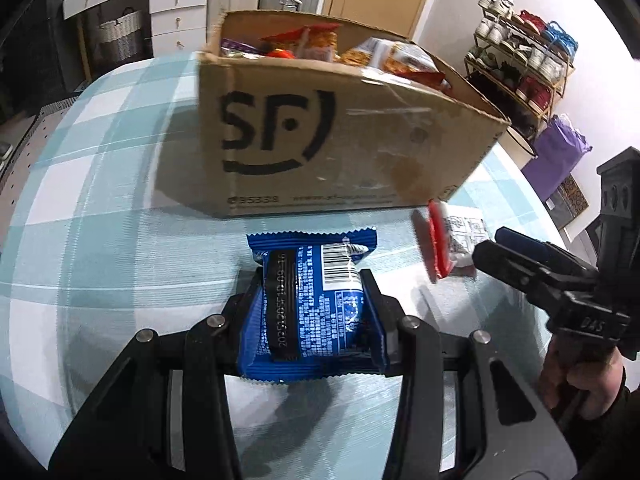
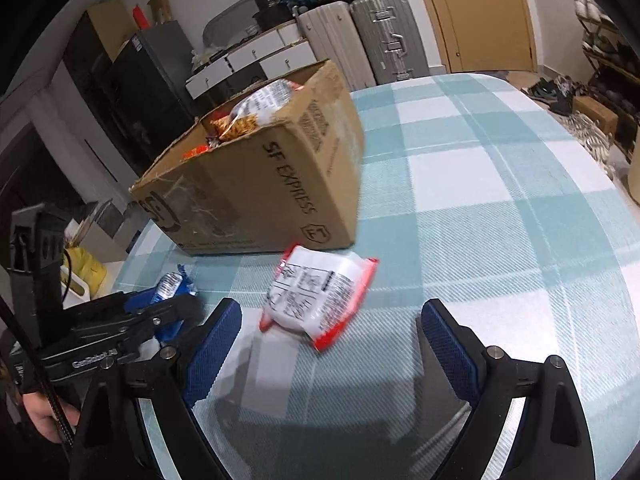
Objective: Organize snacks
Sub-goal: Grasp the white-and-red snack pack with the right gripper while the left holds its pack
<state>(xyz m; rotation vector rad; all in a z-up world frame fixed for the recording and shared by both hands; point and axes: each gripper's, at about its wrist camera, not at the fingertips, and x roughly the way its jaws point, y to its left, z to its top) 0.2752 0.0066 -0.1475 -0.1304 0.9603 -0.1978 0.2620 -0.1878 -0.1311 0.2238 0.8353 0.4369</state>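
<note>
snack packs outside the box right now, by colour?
Blue: 1, the blue packet, clamped in the left gripper.
Red-and-white: 1, the red-and-white packet, on the tablecloth ahead of the open right gripper.
Total: 2

Place: a room in a home, used for living and for storage.
Table: a table with a blue-and-white checked cloth point(image 2: 500, 208).
Luggage: hard-shell suitcases point(image 2: 384, 36) stand against the wall, beside a wooden door point(image 2: 480, 12).
Storage: white drawer units point(image 1: 176, 16) and a woven basket point(image 1: 120, 34) are at the back.
Shoes: a metal rack full of shoes point(image 1: 524, 64) is near the wall.
Box: a cardboard shipping box point(image 1: 332, 140) with snack packets stands on the table.
</note>
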